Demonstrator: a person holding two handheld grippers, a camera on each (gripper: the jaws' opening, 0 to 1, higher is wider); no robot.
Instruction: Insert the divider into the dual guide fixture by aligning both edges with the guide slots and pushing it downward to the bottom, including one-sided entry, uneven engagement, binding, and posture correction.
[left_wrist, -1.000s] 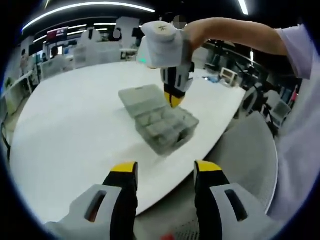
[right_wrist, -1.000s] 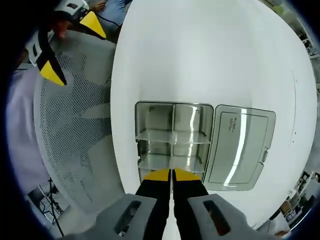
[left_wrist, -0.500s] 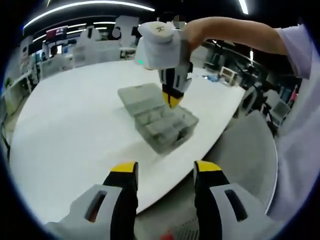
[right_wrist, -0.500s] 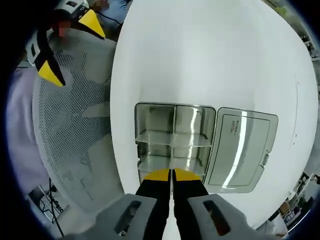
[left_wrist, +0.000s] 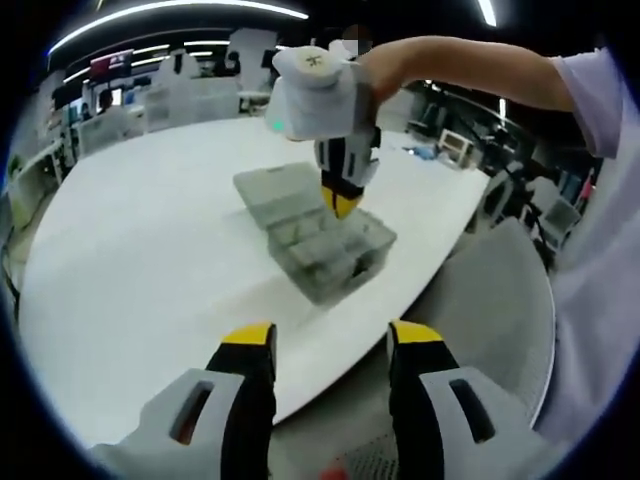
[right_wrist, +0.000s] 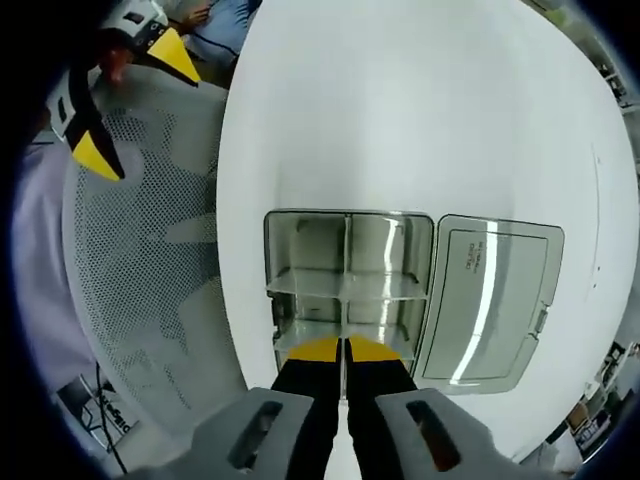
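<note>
In the left gripper view, the left gripper (left_wrist: 322, 342) rises from the bottom of the frame with its yellow-tipped jaws spread wide apart and nothing between them, hovering off the near edge of the round white table (left_wrist: 140, 250). At centre frame sits the clear compartment box (left_wrist: 330, 255) with its lid (left_wrist: 275, 190) folded open behind it. The right gripper (left_wrist: 342, 203) hangs point-down over the box from the upper centre, held by a person's bare arm (left_wrist: 470, 60).

In the right gripper view, the right gripper (right_wrist: 343, 350) has its jaws pressed nearly together on what seems a thin clear divider (right_wrist: 345, 285), running up the middle of the box (right_wrist: 345, 280) at lower centre; its lid (right_wrist: 495, 295) lies flat to the right. The left gripper (right_wrist: 125, 95) shows at upper left, jaws apart, over a perforated grey chair (right_wrist: 150, 280).
</note>
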